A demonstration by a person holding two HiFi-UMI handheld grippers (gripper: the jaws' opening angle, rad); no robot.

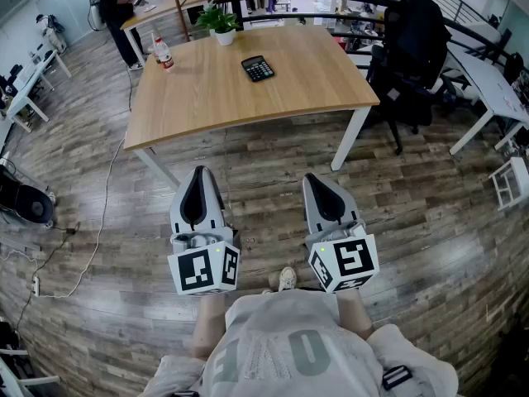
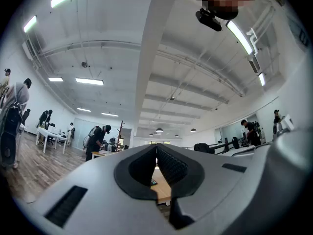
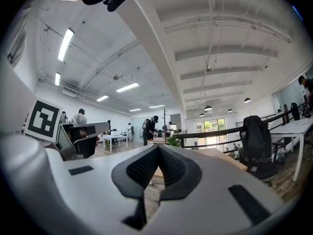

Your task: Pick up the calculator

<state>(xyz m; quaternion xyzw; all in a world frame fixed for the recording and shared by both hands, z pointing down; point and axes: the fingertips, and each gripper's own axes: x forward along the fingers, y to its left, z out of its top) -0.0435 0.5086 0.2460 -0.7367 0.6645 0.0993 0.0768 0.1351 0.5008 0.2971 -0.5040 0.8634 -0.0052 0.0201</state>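
A black calculator (image 1: 258,68) lies flat on the far middle of a light wooden table (image 1: 215,98), well ahead of both grippers. My left gripper (image 1: 198,170) and right gripper (image 1: 317,177) hang side by side over the wood floor, short of the table's near edge, pointing toward it. Both have their jaws shut with nothing between them. In the left gripper view the tips of the gripper (image 2: 156,146) meet, and a strip of the table (image 2: 162,192) shows in the gap below. In the right gripper view the gripper (image 3: 157,147) is likewise shut.
A potted plant (image 1: 220,21) and a small bottle (image 1: 163,54) stand at the table's far side. A black office chair draped with a jacket (image 1: 413,40) sits at the table's right. A person (image 1: 116,7) stands at a far desk. A cable (image 1: 99,222) runs along the floor at left.
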